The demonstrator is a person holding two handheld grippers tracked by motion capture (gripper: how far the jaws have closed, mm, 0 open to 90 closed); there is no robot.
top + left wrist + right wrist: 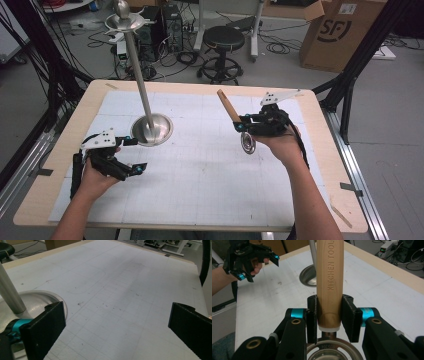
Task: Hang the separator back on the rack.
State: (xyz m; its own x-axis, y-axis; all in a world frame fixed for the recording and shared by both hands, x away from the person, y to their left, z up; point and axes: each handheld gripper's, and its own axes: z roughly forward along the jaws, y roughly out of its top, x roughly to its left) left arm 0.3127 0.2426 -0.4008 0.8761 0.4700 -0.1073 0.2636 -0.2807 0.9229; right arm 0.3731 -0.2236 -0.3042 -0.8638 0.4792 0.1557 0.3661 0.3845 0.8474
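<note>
A kitchen utensil with a wooden handle (227, 105) and a round metal head (247, 143) is held above the right half of the white mat. My right gripper (241, 124) is shut on the lower end of the handle (328, 277), just above the metal head (334, 352). The handle tilts up and to the left. A metal stand with a round base (152, 129) and a tall pole (137, 70) rises at the mat's left middle. My left gripper (137, 155) rests wide open and empty just in front of that base (37, 300).
The white gridded mat (200, 165) covers most of the wooden table (320, 150). The stand's top (122, 20) carries hooks high over the table's far edge. On the floor beyond are a black stool (223, 40), a cardboard box (340, 30) and cables.
</note>
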